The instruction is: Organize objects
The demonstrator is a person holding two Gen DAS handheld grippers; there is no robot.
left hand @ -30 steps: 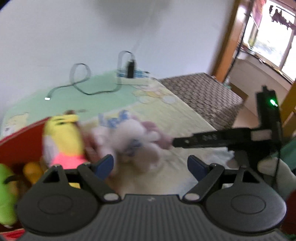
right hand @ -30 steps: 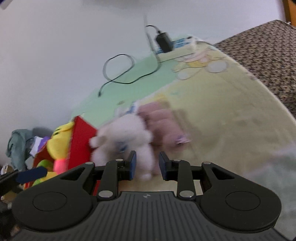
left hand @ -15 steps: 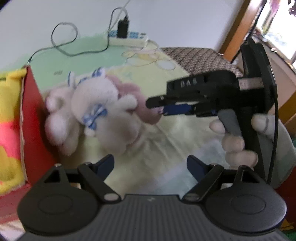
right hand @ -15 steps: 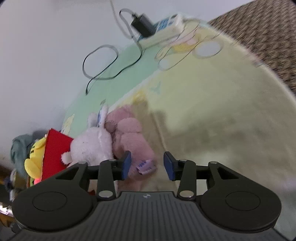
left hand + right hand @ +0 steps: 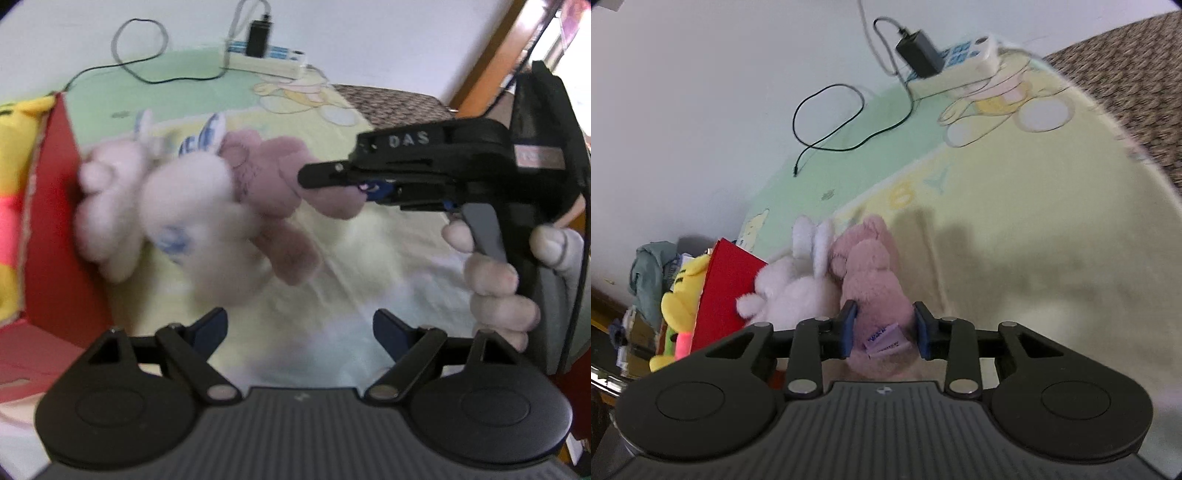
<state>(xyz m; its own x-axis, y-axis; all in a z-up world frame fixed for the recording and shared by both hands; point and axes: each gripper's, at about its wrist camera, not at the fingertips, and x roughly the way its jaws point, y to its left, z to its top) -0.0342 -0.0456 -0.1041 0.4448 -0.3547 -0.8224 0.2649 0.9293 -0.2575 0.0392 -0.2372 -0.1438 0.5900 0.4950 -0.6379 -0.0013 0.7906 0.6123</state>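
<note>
White power strip [image 5: 964, 61] with black charger [image 5: 918, 50] plugged in; black cable [image 5: 831, 122] looped (on green-yellow sheet [image 5: 1015, 229]).

I see a pink plush toy [image 5: 875, 291] lying on the pale yellow-green cartoon sheet [image 5: 1015, 206], head pointing away from my right camera, a small purple tag [image 5: 884, 339] at its near end. From my left camera the same pink plush toy [image 5: 273, 192] lies stretched crosswise, one leg reaching toward me. Pressed against its side lies a white plush rabbit [image 5: 798, 288] with blue-striped ears and a blue bow; it is blurred in the left view [image 5: 177, 214]. The rabbit's far side touches the wall of a red box [image 5: 724, 295], which holds a yellow plush toy [image 5: 683, 295] wearing pink.
</note>
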